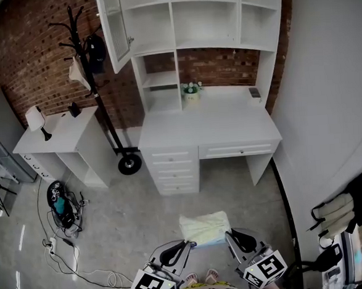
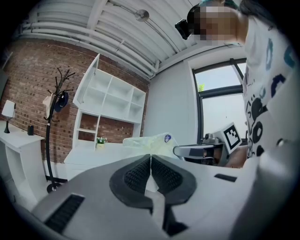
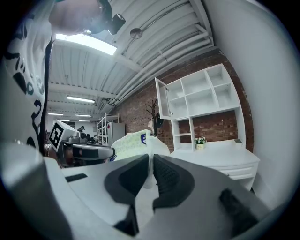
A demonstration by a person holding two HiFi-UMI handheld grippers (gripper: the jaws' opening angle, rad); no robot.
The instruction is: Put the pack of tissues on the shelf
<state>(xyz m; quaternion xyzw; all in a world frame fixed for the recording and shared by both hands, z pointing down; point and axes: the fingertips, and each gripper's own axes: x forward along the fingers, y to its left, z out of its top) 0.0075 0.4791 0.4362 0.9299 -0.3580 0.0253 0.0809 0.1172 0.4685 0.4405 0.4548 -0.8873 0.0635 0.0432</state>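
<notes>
Well short of the white desk with its open-shelved hutch [image 1: 229, 128], the pale yellow plastic-wrapped pack of tissues [image 1: 204, 227] hangs over the grey concrete floor [image 1: 130, 206]. It is stretched between the left gripper [image 1: 188, 243] and the right gripper [image 1: 229, 235], and both sets of jaws are pinched together on its wrapper edges. A small potted flower [image 1: 191, 89] sits on the surface, and a black coat stand [image 1: 92, 73] stands beside the desk. The print on the pack's round blue label [image 3: 143, 137] is too small to read.

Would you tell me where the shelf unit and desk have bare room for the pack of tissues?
The open compartments above the desk look empty. The desk top is bare in front, between the flower pot and the small box; only its back edge holds those two.
</notes>
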